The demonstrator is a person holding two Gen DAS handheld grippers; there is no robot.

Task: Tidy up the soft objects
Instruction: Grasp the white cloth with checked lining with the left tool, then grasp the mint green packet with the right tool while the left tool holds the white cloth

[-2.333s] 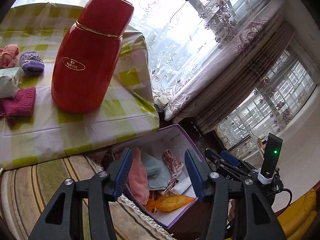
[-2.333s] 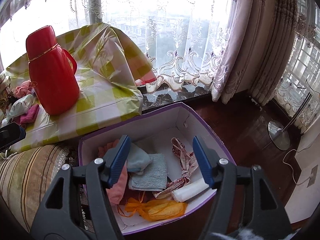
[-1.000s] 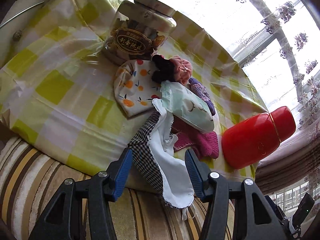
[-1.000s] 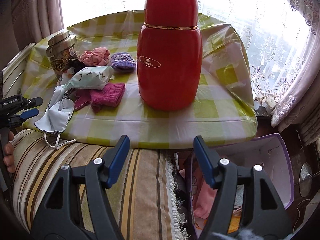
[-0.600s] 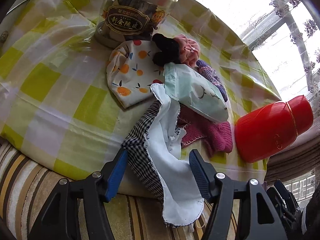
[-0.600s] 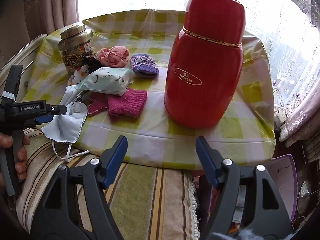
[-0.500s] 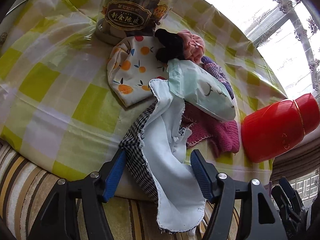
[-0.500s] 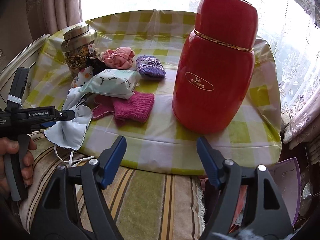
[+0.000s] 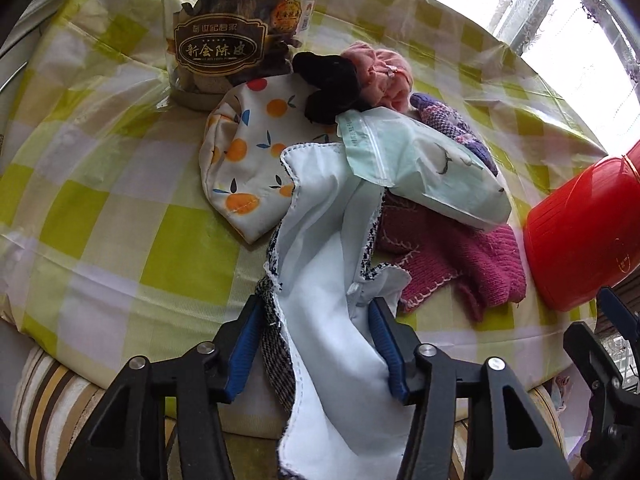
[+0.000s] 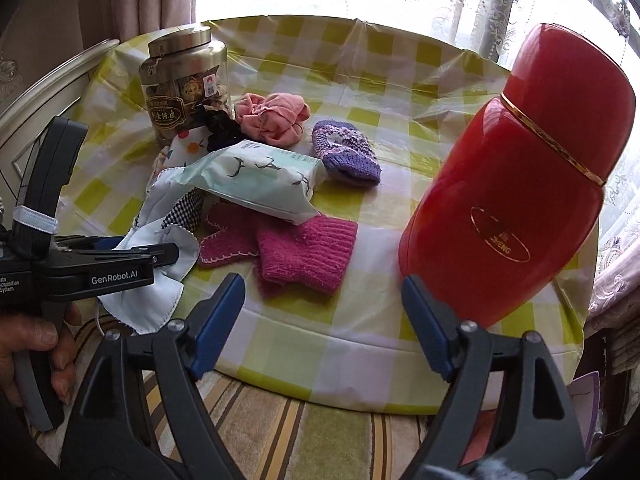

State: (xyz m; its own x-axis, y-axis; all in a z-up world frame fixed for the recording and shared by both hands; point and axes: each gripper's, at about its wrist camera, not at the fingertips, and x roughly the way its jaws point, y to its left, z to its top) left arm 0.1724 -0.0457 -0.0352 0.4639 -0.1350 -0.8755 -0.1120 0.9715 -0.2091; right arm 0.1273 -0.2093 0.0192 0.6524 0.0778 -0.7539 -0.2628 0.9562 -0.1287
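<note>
From the right wrist view, the right gripper point(image 10: 322, 312) hangs with its jaws spread wide over the near edge of the checked surface point(image 10: 280, 336), gripping nothing. Just ahead lies a magenta knitted glove point(image 10: 304, 254), with a pale tissue pack point(image 10: 252, 180) resting partly on it. Behind sit a purple knitted piece point(image 10: 346, 152), a pink bundle point(image 10: 272, 118) and a labelled jar point(image 10: 184, 80). A red thermos point(image 10: 516, 208) stands upright at right. At left, the left gripper point(image 10: 160, 258) (held in a hand point(image 10: 36, 344)) reaches the white cloth point(image 10: 148, 300) draped over the edge.

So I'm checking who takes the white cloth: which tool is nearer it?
Left. The left tool straddles the white cloth at the table edge; the right tool hangs open, apart, facing the pink knit.
</note>
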